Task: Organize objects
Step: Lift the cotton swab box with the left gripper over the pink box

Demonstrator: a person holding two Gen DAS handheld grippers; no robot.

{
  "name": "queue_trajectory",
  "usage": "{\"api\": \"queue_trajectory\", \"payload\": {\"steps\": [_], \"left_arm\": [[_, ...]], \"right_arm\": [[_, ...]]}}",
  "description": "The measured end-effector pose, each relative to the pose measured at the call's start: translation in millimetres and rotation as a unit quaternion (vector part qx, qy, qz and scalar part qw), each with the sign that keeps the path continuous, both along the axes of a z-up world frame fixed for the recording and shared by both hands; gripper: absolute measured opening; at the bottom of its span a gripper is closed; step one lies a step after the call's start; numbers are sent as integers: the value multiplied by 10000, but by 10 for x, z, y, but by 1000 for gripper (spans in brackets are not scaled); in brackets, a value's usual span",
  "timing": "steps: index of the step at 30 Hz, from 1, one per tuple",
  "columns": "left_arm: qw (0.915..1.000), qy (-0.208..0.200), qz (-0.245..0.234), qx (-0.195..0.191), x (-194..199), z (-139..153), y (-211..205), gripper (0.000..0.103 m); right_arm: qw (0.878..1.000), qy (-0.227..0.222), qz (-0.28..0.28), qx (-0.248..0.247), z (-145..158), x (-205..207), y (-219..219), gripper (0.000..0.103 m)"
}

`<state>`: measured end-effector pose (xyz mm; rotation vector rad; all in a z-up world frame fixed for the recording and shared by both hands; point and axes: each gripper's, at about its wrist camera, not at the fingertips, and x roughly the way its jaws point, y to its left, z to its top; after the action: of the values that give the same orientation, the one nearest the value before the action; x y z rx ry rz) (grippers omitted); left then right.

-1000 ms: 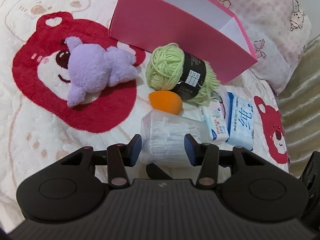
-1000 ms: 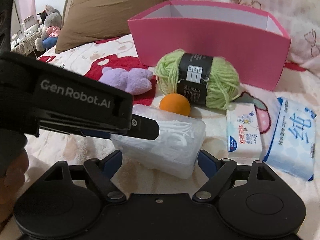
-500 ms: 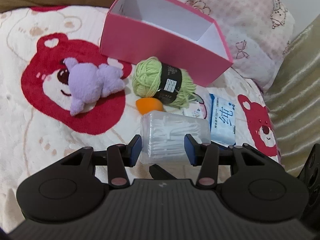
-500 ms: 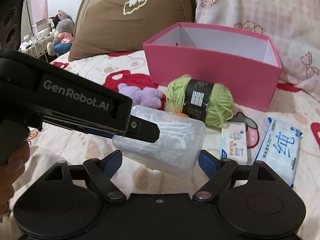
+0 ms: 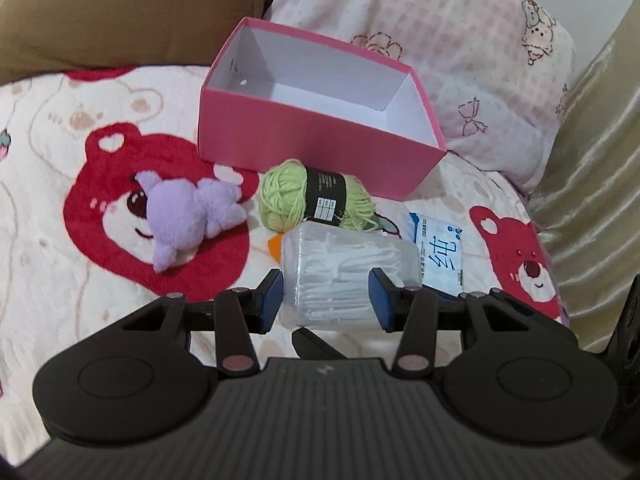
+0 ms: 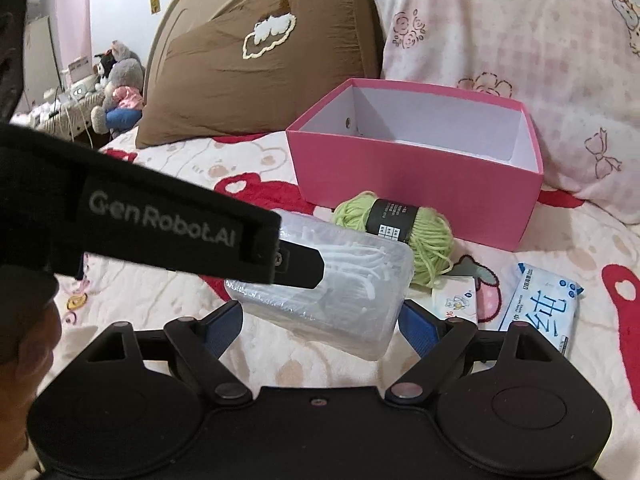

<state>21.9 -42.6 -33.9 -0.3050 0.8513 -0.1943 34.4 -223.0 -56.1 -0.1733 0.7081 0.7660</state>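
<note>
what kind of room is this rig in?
Most likely a bedroom: the items sit on a bear-print blanket on a bed, with a brown pillow against a headboard and plush toys beyond.

swab box (image 5: 344,276): clear glossy plastic
pink box (image 5: 316,148): matt card, white smooth inside
yarn ball (image 5: 316,200): green fibrous wool, matt paper band
plush toy (image 5: 188,216): purple fuzzy cloth
blanket (image 5: 48,216): soft fleece
tissue pack (image 5: 438,256): shiny film
</note>
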Motion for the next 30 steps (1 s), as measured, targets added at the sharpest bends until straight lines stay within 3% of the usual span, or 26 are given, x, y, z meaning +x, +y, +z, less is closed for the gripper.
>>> {"api": "queue_trajectory", "payload": {"steps": [12,22,30], "left_arm": [[9998,-112,5,171,250,485,-26,45],[9997,-131,-23,199,653,819,52,45],[9992,-219,-270,-213,1080,1014,194,45]], "right_arm": [[9996,-72,100,260,358,236,-7,88],[9994,-168,295,60,751,565,212,88],[9995,-194,173,-201,1071,924,404,88]]}}
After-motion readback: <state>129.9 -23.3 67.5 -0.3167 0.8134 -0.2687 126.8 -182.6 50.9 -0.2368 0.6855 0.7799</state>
